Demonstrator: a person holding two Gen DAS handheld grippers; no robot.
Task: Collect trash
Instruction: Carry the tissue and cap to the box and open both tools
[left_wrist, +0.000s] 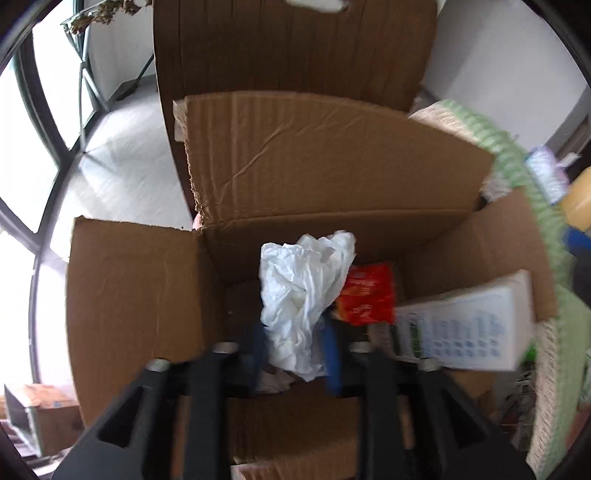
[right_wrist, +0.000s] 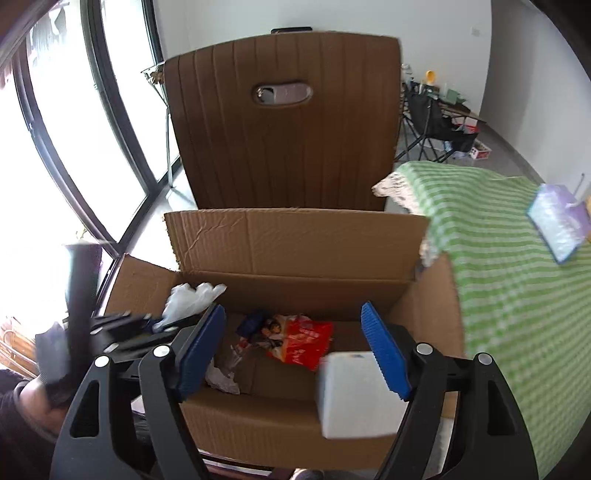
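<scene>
Left tool straddles crumpled white plastic bag.

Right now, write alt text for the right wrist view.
Open right gripper above an open cardboard box, a white carton between its fingers, untouched. Inside lie a red wrapper and a white plastic bag; a brown chair stands behind.

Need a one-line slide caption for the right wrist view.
Right gripper, jaws open, above the cardboard box with a white carton at its near edge and a red wrapper inside.
</scene>
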